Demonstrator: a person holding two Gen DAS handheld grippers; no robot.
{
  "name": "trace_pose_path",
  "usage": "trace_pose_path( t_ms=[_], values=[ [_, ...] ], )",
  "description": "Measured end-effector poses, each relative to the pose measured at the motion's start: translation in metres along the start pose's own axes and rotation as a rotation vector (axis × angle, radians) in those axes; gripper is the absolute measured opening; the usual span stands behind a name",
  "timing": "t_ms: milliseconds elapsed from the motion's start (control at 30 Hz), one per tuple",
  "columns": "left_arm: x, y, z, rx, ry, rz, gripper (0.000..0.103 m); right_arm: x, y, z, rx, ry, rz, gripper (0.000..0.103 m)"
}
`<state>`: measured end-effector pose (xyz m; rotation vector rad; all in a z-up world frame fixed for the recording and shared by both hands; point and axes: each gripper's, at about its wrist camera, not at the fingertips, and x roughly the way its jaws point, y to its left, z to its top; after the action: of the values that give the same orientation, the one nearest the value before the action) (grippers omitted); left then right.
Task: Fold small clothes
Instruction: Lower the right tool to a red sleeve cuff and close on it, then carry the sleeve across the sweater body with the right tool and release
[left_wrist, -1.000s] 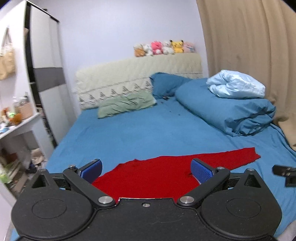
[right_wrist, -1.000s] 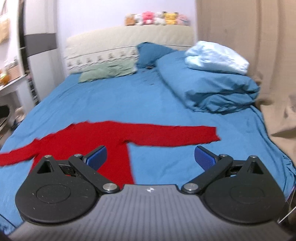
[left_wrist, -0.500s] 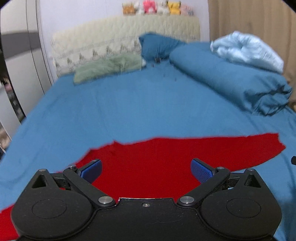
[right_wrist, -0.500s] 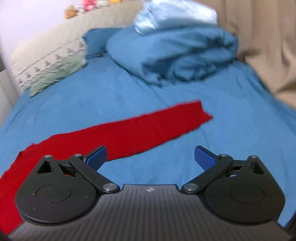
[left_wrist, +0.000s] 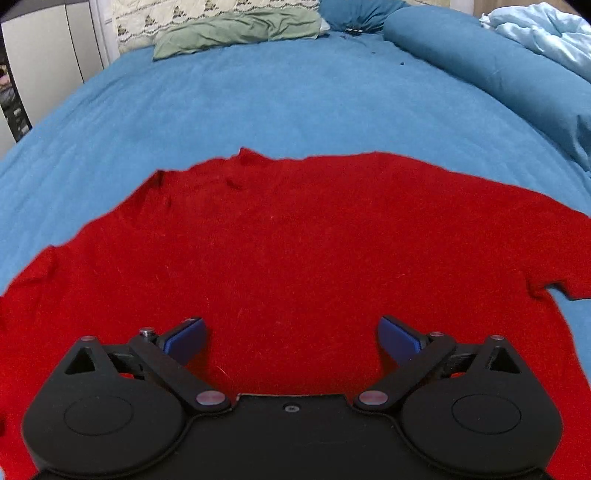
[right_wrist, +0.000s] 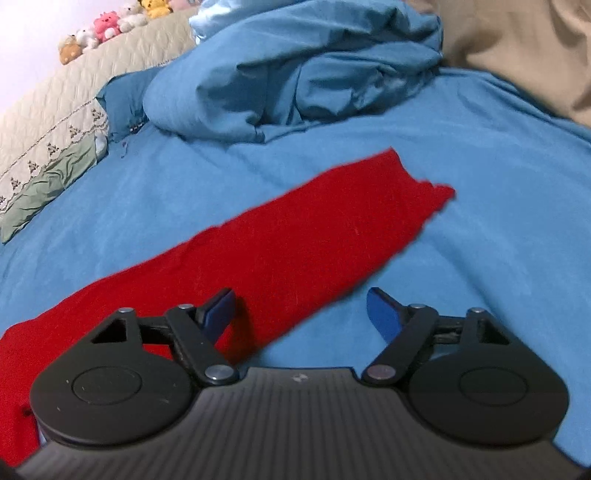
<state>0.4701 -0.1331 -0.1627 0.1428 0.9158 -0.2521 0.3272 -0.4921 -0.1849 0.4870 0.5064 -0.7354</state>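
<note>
A: Where does the garment lie?

B: A red knitted long-sleeved top (left_wrist: 295, 251) lies spread flat on the blue fleece bed sheet (left_wrist: 258, 99). In the left wrist view its body fills the foreground, neckline (left_wrist: 236, 162) toward the headboard. In the right wrist view one red sleeve (right_wrist: 314, 229) stretches diagonally across the sheet, its cuff near the quilt.

A: And the two tools?

B: The left gripper (left_wrist: 291, 338) hangs low over the top's body, blue-padded fingers (left_wrist: 184, 338) released wide, nothing between them. The right gripper (right_wrist: 301, 308) sits over the sleeve's lower edge, also spread open and empty; its left finger (right_wrist: 219, 308) is above red cloth, its right finger (right_wrist: 382, 312) above bare sheet. Whether either touches the fabric cannot be told.

A: What surrounds the work?

B: A rolled blue quilt (right_wrist: 295, 77) lies along the far right side of the bed, a crumpled pale-blue blanket (left_wrist: 539, 33) on top of it. A sage-green pillow (left_wrist: 236, 33) rests against the cream quilted headboard (right_wrist: 66, 96), with a dark blue pillow (left_wrist: 354, 14) beside it. A row of small plush toys (right_wrist: 114, 26) lines the headboard's top. A beige curtain (right_wrist: 517, 48) hangs at the right, and a white-and-grey wardrobe (left_wrist: 48, 55) stands at the left.

A: Anything in the way?

B: The quilt lies beyond the cuff, apart from it.
</note>
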Motion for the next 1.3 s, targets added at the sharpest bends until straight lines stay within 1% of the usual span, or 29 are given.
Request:
trace_pose_path(
  t_ms=[33,133,200,233,267,300,333,400,500,567,667,767,900,967,1033,1067,1133,1233,1300],
  values=[
    [0.003,0.0,0.0,-0.001,0.006,0.001,0.101,0.004,-0.001,0.001,0.005,-0.009,-0.002,0.087],
    [0.005,0.001,-0.003,-0.006,-0.004,0.001,0.102,0.012,-0.005,0.006,0.044,-0.029,-0.006,0.077],
    [0.006,0.001,-0.004,0.0,-0.007,0.004,0.102,0.016,-0.005,0.009,0.056,-0.034,-0.012,0.064],
    [0.006,0.001,-0.005,0.003,-0.007,0.004,0.102,0.017,-0.005,0.011,0.055,-0.034,-0.01,0.06],
    [0.006,0.001,-0.004,0.003,-0.007,0.003,0.103,0.019,-0.005,0.012,0.056,-0.034,-0.001,0.047],
    [0.006,0.001,-0.004,0.001,-0.008,0.002,0.103,0.021,-0.004,0.014,0.055,-0.03,-0.001,0.038],
    [0.005,0.001,-0.005,0.0,-0.009,0.0,0.103,0.021,-0.003,0.015,0.056,-0.029,-0.004,0.036],
    [0.007,0.001,-0.004,-0.001,-0.011,-0.001,0.103,0.022,0.0,0.019,0.059,-0.021,-0.007,0.027],
    [0.009,0.003,-0.001,-0.002,-0.013,-0.006,0.103,0.017,0.009,0.024,0.053,-0.017,-0.001,0.021],
    [0.009,0.005,0.0,-0.007,-0.013,-0.012,0.103,0.01,0.018,0.031,0.049,-0.021,0.03,0.021],
    [0.008,0.009,0.001,-0.017,-0.013,-0.011,0.103,-0.008,0.043,0.042,0.024,-0.033,0.125,0.02],
    [0.003,0.015,0.001,-0.025,-0.02,-0.001,0.103,-0.03,0.085,0.051,-0.04,-0.038,0.261,0.02],
    [-0.01,0.028,0.001,-0.023,-0.044,0.028,0.103,-0.072,0.164,0.05,-0.168,-0.053,0.5,0.02],
    [-0.018,0.037,-0.002,-0.018,-0.056,0.053,0.103,-0.092,0.206,0.039,-0.239,-0.055,0.629,0.02],
    [-0.025,0.045,-0.005,-0.012,-0.067,0.084,0.103,-0.109,0.247,0.02,-0.316,-0.033,0.747,0.02],
    [-0.028,0.05,-0.008,-0.012,-0.071,0.099,0.103,-0.114,0.268,0.006,-0.356,-0.004,0.805,0.02],
    [-0.033,0.061,-0.012,-0.019,-0.073,0.123,0.103,-0.118,0.301,-0.022,-0.419,0.052,0.878,0.02],
    [-0.038,0.074,-0.023,-0.038,-0.073,0.15,0.103,-0.112,0.34,-0.074,-0.519,0.16,0.928,0.02],
    [-0.039,0.082,-0.029,-0.046,-0.065,0.16,0.103,-0.103,0.352,-0.104,-0.557,0.242,0.927,0.02]
  ],
)
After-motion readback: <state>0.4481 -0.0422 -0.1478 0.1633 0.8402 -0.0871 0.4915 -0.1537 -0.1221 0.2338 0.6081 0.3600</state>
